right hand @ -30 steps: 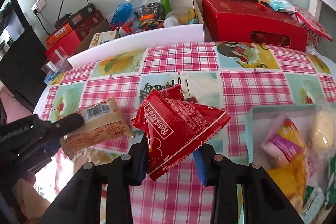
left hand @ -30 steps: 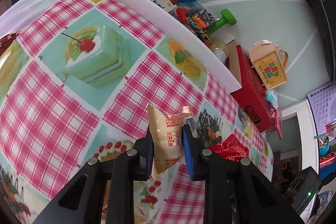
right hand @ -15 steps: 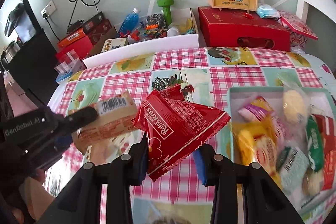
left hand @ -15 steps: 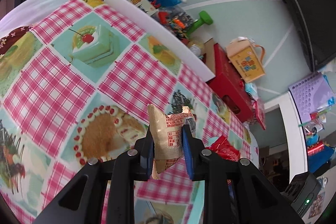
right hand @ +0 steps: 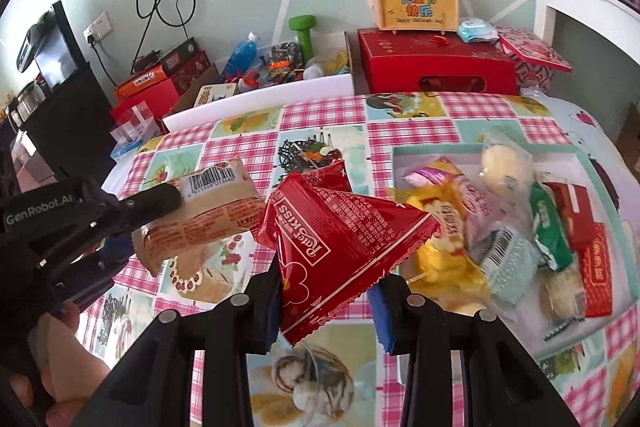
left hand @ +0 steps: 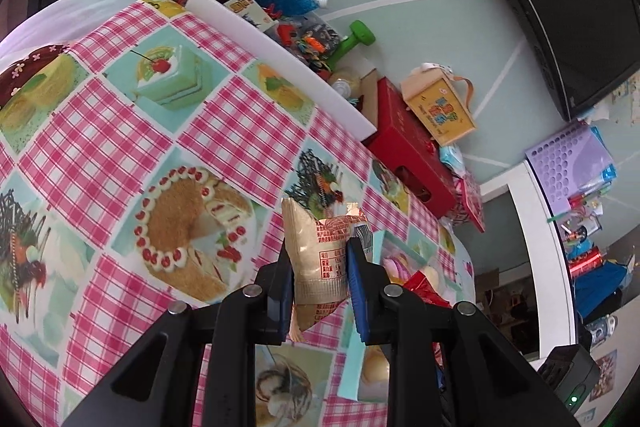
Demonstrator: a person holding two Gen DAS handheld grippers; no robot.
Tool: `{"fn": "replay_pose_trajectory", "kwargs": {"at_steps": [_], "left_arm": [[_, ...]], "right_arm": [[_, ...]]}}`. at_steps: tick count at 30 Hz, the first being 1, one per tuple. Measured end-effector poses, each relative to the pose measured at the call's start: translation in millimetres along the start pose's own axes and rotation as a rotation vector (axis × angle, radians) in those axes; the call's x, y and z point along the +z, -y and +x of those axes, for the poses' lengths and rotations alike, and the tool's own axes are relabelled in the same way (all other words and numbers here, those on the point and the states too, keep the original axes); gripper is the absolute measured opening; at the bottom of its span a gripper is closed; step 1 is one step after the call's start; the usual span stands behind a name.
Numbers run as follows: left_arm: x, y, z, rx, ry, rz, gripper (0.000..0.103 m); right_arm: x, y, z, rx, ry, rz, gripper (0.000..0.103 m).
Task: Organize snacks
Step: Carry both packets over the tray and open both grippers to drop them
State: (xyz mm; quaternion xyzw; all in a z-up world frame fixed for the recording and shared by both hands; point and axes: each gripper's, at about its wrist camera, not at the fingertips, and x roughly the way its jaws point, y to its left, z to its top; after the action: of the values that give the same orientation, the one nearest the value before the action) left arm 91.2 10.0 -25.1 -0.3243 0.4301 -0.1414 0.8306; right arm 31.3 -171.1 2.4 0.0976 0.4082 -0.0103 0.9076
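Observation:
My left gripper (left hand: 319, 281) is shut on a tan snack packet (left hand: 320, 259) and holds it above the cake-print tablecloth (left hand: 120, 131). The same packet (right hand: 200, 211) shows at the left of the right wrist view, in the left gripper (right hand: 120, 211). My right gripper (right hand: 326, 295) is shut on a red triangular snack bag (right hand: 340, 243), held above the cloth just left of a pale teal tray (right hand: 600, 179). The tray holds several snack packets (right hand: 512, 227). The tray's edge (left hand: 352, 367) shows in the left wrist view.
A white board (right hand: 260, 99) runs along the table's far edge. Behind it are a box of toys with a green dumbbell (right hand: 304, 31), a red box (right hand: 436, 67) with a yellow case (right hand: 416, 7) on top, and red cartons (right hand: 160, 83).
Both grippers have risen and moved right with their packets. The tray of snacks has come fully into the right wrist view and its edge into the left wrist view.

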Motion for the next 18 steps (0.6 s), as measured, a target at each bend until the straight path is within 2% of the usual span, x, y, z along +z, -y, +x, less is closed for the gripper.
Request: {"fn": "replay_pose_trajectory", "kwargs": {"at_steps": [8, 18], "left_arm": [[-8, 22, 9, -0.07, -0.028, 0.039, 0.025], [-21, 68, 26, -0.153, -0.042, 0.146, 0.025]], "right_arm": [[4, 33, -7, -0.03, 0.011, 0.068, 0.039], [16, 82, -12, -0.082, 0.05, 0.161, 0.039]]}}
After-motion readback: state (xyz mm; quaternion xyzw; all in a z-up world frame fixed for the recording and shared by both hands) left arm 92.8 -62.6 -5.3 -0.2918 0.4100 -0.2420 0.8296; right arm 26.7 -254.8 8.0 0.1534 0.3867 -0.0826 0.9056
